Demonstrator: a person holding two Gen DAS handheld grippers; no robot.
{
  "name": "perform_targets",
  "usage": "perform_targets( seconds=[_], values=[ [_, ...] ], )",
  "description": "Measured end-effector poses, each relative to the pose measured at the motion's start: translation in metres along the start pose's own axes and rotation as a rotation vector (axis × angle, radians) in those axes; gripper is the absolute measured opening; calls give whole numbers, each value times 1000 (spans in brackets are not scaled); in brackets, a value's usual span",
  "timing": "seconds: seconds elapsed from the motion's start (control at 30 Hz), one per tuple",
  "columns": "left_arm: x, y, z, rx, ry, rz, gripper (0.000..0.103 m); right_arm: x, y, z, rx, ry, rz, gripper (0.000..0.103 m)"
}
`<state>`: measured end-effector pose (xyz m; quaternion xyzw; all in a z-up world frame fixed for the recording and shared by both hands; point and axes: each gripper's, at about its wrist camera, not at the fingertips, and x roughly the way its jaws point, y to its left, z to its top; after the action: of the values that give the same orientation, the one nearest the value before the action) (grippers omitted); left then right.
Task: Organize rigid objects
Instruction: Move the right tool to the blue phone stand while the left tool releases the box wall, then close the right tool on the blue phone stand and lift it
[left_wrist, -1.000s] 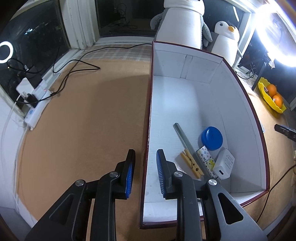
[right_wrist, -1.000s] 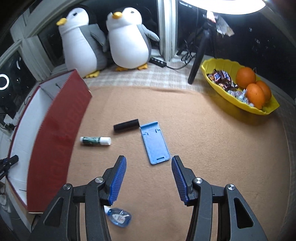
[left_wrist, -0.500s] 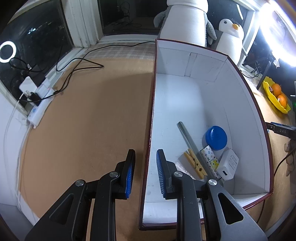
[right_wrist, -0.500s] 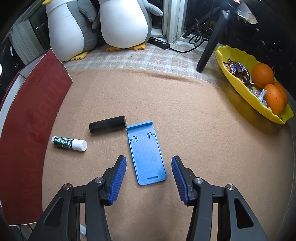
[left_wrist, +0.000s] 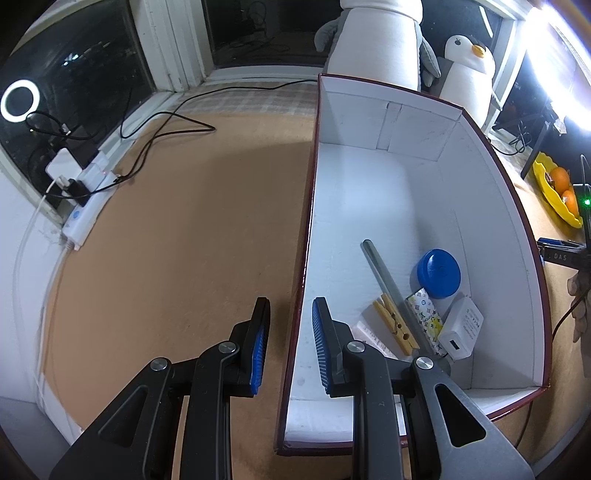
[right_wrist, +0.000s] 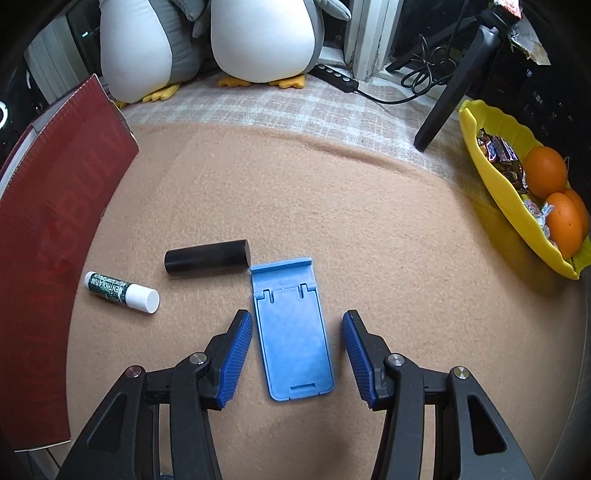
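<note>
A blue phone stand (right_wrist: 293, 328) lies flat on the tan mat. My right gripper (right_wrist: 297, 349) is open, with one finger on each side of the stand, not touching it. A black cylinder (right_wrist: 207, 257) and a lip balm tube (right_wrist: 122, 291) lie to its left. The red box (left_wrist: 308, 206) with a white inside holds a metal rod (left_wrist: 391, 291), a blue round lid (left_wrist: 439, 273), a clothespin (left_wrist: 395, 326), a patterned packet (left_wrist: 424, 317) and a white charger (left_wrist: 461, 328). My left gripper (left_wrist: 290, 341) is open and straddles the box's left wall.
The box's red outer wall (right_wrist: 48, 236) stands at the left of the right wrist view. Two plush penguins (right_wrist: 258, 37) sit behind. A yellow dish (right_wrist: 517, 206) with oranges and sweets and a black tripod leg (right_wrist: 450, 88) are at the right. A power strip (left_wrist: 85, 184) and cables lie left.
My right gripper has moved forward and down, so the blue stand now lies between its fingers. The left gripper has stayed astride the box wall.
</note>
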<state>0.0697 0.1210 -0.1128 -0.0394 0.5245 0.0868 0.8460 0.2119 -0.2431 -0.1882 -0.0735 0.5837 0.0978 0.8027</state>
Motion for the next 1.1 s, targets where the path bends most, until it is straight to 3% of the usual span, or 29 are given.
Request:
perform_targets(
  seconds=[0.17, 0.67, 0.87, 1.1],
  values=[
    [-1, 0, -1, -7, -1, 6, 22, -2, 3, -1, -17, 8, 20, 34],
    [-2, 3, -2, -15, -15, 6, 19, -21, -8, -20, 55, -27, 33, 33],
    [-3, 4, -2, -14, -21, -2, 14, -55, -3, -24, 64, -92, 49, 33],
    [-5, 4, -2, -11, -37, -11, 9, -103, 30, -20, 3, -184, 88, 33]
  ],
)
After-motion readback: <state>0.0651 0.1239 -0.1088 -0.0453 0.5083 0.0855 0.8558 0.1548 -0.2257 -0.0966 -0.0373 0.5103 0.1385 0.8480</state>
